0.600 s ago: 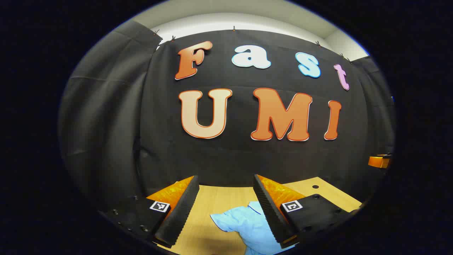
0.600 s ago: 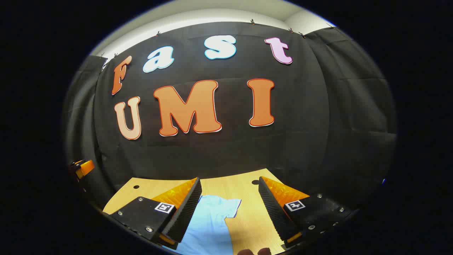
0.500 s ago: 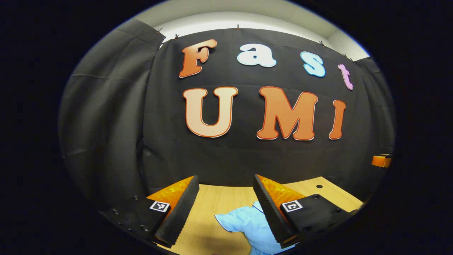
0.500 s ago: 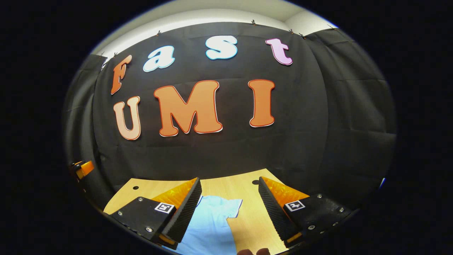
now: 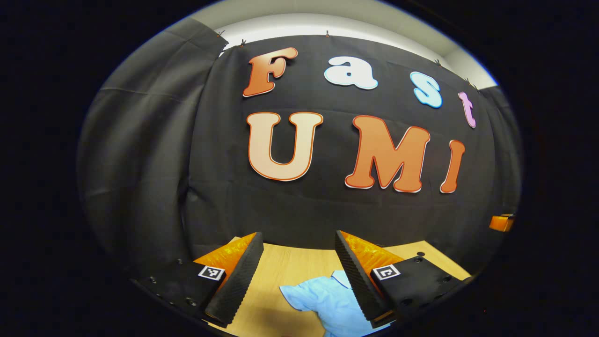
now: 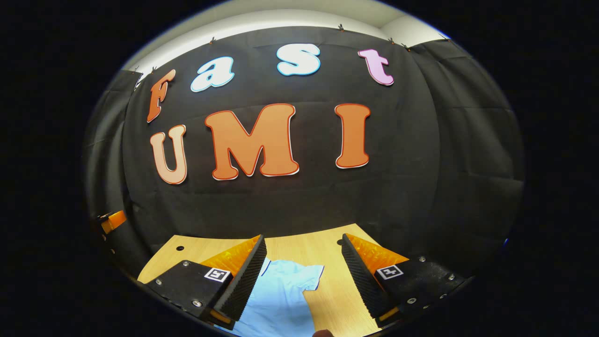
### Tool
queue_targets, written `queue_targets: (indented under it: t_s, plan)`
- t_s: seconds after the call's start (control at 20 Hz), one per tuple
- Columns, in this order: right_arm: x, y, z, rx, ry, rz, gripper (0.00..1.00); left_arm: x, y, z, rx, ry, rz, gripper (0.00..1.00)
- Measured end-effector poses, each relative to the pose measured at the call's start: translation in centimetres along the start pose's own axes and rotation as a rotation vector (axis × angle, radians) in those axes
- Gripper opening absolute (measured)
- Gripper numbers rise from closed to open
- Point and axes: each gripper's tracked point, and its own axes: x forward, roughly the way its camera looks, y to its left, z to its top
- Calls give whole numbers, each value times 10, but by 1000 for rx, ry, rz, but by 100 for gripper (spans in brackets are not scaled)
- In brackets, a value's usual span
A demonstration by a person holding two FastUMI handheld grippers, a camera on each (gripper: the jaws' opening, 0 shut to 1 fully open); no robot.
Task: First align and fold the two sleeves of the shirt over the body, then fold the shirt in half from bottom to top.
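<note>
A light blue shirt (image 5: 327, 302) lies on the wooden table (image 5: 276, 267). In the left gripper view one of its sleeves reaches left between my fingers, low in the picture. My left gripper (image 5: 297, 276) hangs above it, open, holding nothing. In the right gripper view the shirt (image 6: 281, 295) lies below, its other sleeve (image 6: 306, 274) pointing right. My right gripper (image 6: 302, 276) is open above that sleeve, with nothing between its fingers. The shirt's lower part is cut off at the bottom of both views.
The black cloth wall stands close behind the table's far edge (image 6: 299, 231). Small round holes (image 6: 338, 242) mark the tabletop near its back corners. The other gripper's tip (image 5: 500, 223) shows at the far right of the left gripper view, and another tip (image 6: 112, 221) at the far left of the right gripper view.
Both views have shifted slightly: the wall has slid right and the table sits a little lower in the picture. Both grippers remain open; the shirt has not moved.
</note>
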Motion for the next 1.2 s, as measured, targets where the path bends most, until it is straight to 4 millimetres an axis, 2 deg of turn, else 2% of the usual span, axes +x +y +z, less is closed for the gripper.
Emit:
queue_targets:
  t_s: [0.25,0.35,0.5,0.65,0.95,1.1,1.2]
  plan:
    - [23,0,9,-24,-2,46,98,0,-9,9,29,-19,38,99]
    - [31,0,7,-30,-2,67,98,0,-11,10,37,-19,58,99]
    - [42,2,-3,-22,28,94,98,-1,-14,9,47,-28,78,99]
    - [45,9,-10,12,71,114,98,5,-18,2,49,-6,83,99]
    - [53,5,-18,-41,94,50,98,25,-17,1,60,0,42,99]
    - [62,0,-31,-55,150,11,98,28,-16,-5,51,10,25,99]
    - [71,-2,-44,-65,201,-10,98,34,-8,-6,59,15,29,100]
